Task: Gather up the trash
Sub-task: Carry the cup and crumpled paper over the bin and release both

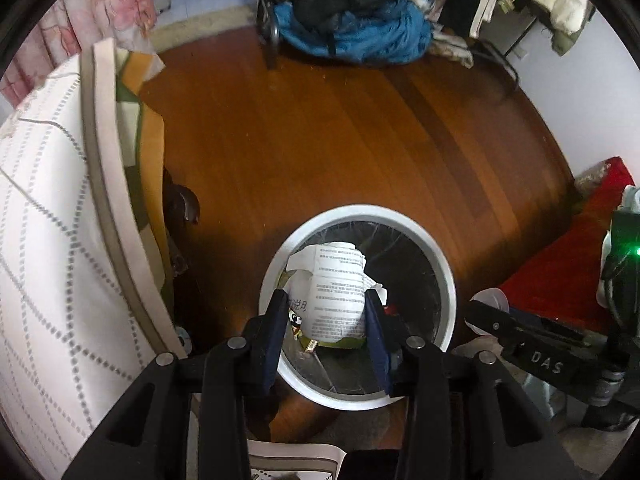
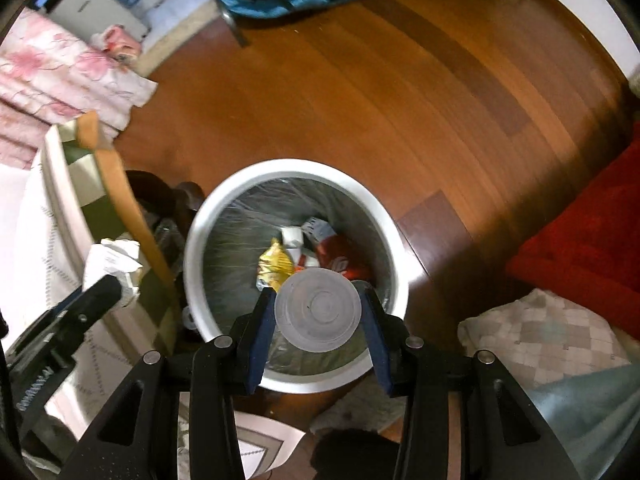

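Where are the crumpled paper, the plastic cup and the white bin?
crumpled paper (image 1: 338, 292), left wrist view, printed face.
plastic cup (image 2: 320, 314), right wrist view, round base.
white bin (image 2: 208, 216), right wrist view, left rim.

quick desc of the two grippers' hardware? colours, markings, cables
Both grippers, left and right, are matte black frames with silver pivot bolts and dark blue fingers. Seen from the left camera, the right one carries white "DAS" lettering, a green light and black cables.

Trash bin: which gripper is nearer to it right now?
Hard to call. The right gripper holds a plastic cup over the bin; the left gripper holds crumpled paper over it too.
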{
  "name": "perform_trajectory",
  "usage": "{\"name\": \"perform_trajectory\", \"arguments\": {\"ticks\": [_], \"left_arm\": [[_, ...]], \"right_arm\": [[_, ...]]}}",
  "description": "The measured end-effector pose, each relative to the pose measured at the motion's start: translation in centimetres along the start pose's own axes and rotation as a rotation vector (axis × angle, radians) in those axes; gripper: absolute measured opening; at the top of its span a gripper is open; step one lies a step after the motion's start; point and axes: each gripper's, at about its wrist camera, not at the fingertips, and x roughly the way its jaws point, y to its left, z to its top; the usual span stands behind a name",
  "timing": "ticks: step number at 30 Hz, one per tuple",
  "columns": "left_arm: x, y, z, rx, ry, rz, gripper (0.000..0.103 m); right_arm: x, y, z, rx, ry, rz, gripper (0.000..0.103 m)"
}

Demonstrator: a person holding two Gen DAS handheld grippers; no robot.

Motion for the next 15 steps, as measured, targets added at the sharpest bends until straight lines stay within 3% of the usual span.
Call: {"name": "perform_trajectory", "arguments": {"ticks": [3,4,5,6,7,8,9,11,13,15], "left_arm": [[0.8,0.0,0.1,0.000,0.032,0.011,0.043],[1.1,0.0,0.1,0.001,0.038,0.016,0.057],[1.2,-0.1,-0.1,0.005,0.035,0.019,0.074],[1.2,-0.2,-0.3,0.014,0.028,0.021,0.080],[1.2,-0.3,-0.5,0.021,0.026,0.030,0.085],[1.1,-0.4,-0.8,0.030,0.023,0.035,0.085],[1.2,-0.4,-1.0,0.036,0.020,0.042,0.087],[0.7,-0.4,-1.5,0.045,0.003,0.062,0.099],[-0.5,-0.4,-2.1,0.050,-0.026,0.078,0.099],[-2.1,-0.3,-2.5,0.060,-0.059,0.093,0.099]], "right_arm": [[1.2,-0.7,0.2,0.025,-0.001,-0.012,0.045],[1.6,-1.1,0.2,0.037,0.000,-0.013,0.045],[1.7,-1.3,0.2,0.045,-0.002,-0.014,0.055],[1.8,-1.6,0.1,0.053,-0.007,-0.012,0.063],[1.8,-1.6,0.0,0.053,-0.015,-0.008,0.079],[1.8,-1.6,-0.2,0.045,-0.024,-0.012,0.087],[1.5,-1.4,-0.5,0.027,-0.037,-0.023,0.088],[1.0,-0.9,-1.0,-0.001,-0.049,-0.040,0.093],[0.1,-0.6,-1.7,-0.010,-0.064,-0.055,0.102],[-1.8,-0.1,-2.6,-0.023,-0.091,-0.060,0.102]]}}
